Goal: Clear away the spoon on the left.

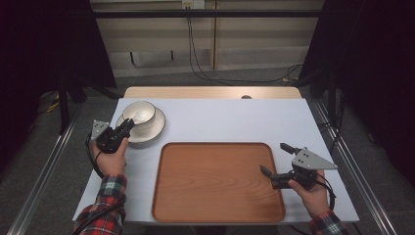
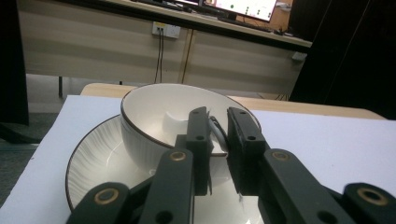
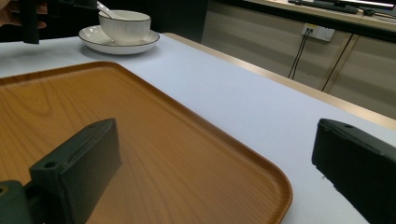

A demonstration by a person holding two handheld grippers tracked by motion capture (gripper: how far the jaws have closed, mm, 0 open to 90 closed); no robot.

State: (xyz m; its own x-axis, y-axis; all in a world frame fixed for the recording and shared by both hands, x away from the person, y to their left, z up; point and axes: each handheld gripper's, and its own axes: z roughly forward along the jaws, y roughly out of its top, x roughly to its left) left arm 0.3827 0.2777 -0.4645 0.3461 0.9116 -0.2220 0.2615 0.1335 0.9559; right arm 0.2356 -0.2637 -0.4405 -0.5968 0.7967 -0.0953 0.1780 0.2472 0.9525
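Note:
A white bowl point(image 1: 139, 113) with a dark rim stands on a white ribbed plate point(image 1: 157, 128) at the table's far left. A white spoon point(image 2: 173, 122) lies in the bowl point(image 2: 140, 135), its handle sticking out over the near rim. My left gripper point(image 1: 128, 125) is at that rim, its jaws shut on the spoon handle point(image 2: 216, 131). My right gripper point(image 1: 274, 158) hovers open over the right edge of an empty wooden tray point(image 1: 215, 181), nothing between its jaws. In the right gripper view the bowl point(image 3: 125, 25) and plate point(image 3: 93, 36) sit far beyond the tray point(image 3: 140, 130).
The tray takes up the near middle of the pale tabletop point(image 1: 235, 120). A wooden strip point(image 1: 210, 92) runs along the far edge. Metal rails point(image 1: 44, 166) flank the table, and cables point(image 1: 205, 73) trail over the floor behind.

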